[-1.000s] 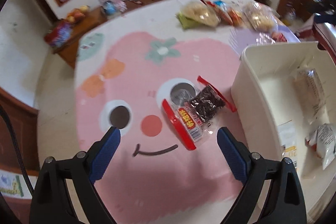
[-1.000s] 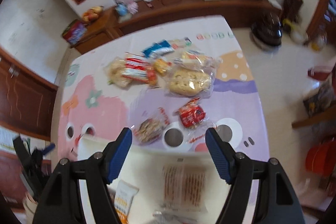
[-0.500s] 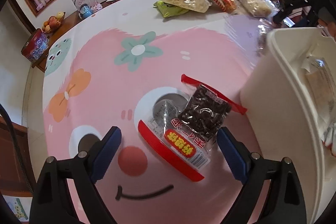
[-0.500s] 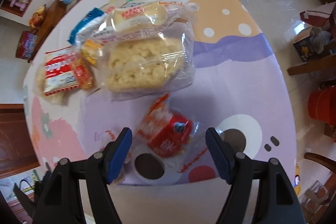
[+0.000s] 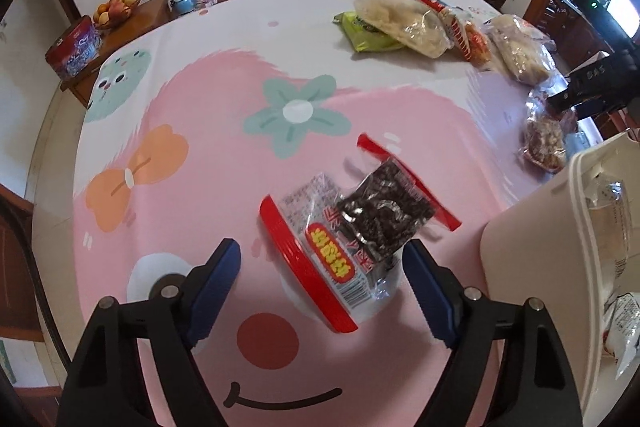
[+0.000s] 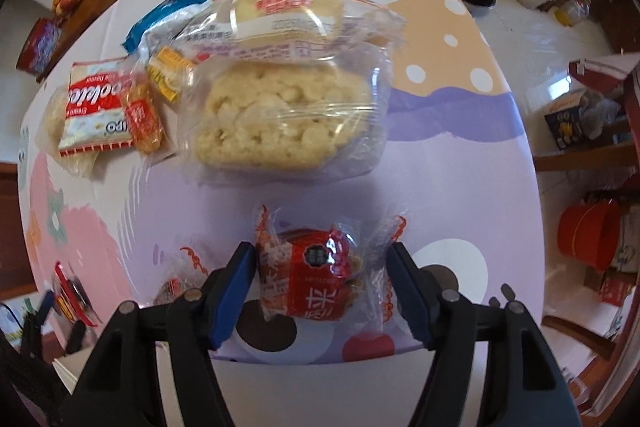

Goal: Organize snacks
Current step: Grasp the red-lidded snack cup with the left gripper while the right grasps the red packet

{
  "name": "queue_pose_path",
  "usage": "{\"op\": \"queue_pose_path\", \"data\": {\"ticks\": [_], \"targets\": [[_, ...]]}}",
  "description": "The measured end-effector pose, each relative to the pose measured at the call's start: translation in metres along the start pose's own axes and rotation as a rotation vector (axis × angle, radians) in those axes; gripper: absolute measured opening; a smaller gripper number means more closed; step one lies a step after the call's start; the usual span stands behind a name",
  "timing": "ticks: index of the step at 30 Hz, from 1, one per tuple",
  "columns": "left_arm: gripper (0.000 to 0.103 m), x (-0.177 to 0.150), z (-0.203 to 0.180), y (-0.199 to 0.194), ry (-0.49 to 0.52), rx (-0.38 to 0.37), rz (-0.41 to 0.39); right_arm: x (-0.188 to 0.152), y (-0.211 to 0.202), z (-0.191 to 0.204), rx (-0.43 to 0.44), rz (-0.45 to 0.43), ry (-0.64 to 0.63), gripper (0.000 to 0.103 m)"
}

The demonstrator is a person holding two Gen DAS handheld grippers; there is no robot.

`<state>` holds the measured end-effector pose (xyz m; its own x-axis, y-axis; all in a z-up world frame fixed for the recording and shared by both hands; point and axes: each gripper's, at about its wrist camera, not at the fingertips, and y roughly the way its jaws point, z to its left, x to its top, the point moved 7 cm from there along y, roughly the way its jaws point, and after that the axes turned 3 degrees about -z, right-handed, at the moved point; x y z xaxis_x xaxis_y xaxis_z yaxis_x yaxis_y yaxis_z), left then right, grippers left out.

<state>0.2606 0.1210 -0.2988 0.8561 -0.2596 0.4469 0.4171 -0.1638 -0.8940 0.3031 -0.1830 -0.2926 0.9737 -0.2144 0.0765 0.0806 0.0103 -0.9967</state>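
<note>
My left gripper (image 5: 322,289) is open, its blue fingers either side of a red-edged packet of dark snacks (image 5: 352,231) lying flat on the pink tablecloth. My right gripper (image 6: 322,285) is open around a red-wrapped snack packet (image 6: 316,275) on the purple part of the cloth; the pads stand close to it, contact unclear. A white bin (image 5: 560,267) at the right of the left wrist view holds a few packets (image 5: 628,327). A pile of snack bags (image 6: 288,115) lies beyond the right gripper.
More bags (image 5: 404,19) lie at the far side of the table. A clear packet of brown snacks (image 5: 544,143) lies near the bin. A wooden sideboard (image 5: 132,15) with fruit and a tin runs along the wall. The table edge drops to the floor at right (image 6: 520,147).
Both grippers have moved down and forward toward their packets. The red-wrapped packet now sits between the right fingers, and the dark snack packet sits between the left fingers.
</note>
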Motion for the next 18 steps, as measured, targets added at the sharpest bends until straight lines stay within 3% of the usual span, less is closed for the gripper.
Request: {"op": "queue_pose_path", "data": {"ticks": [4, 10, 13, 16, 18], "targets": [[0.084, 0.01, -0.007, -0.001, 0.084, 0.005, 0.01, 0.001, 0.002, 0.007, 0.009, 0.023, -0.011, 0.066], [0.084, 0.016, -0.033, 0.012, 0.282, -0.049, 0.078, 0.0, 0.002, 0.012, 0.028, 0.029, -0.014, 0.066], [0.085, 0.018, -0.038, 0.02, 0.35, -0.027, 0.088, 0.0, 0.001, 0.014, 0.03, 0.031, -0.017, 0.066], [0.066, 0.027, -0.034, 0.022, 0.315, -0.07, 0.079, 0.003, 0.002, 0.009, 0.03, 0.027, -0.025, 0.065], [0.059, 0.032, -0.026, 0.023, 0.255, -0.084, 0.079, 0.002, 0.001, 0.009, 0.034, 0.019, -0.028, 0.06]]}}
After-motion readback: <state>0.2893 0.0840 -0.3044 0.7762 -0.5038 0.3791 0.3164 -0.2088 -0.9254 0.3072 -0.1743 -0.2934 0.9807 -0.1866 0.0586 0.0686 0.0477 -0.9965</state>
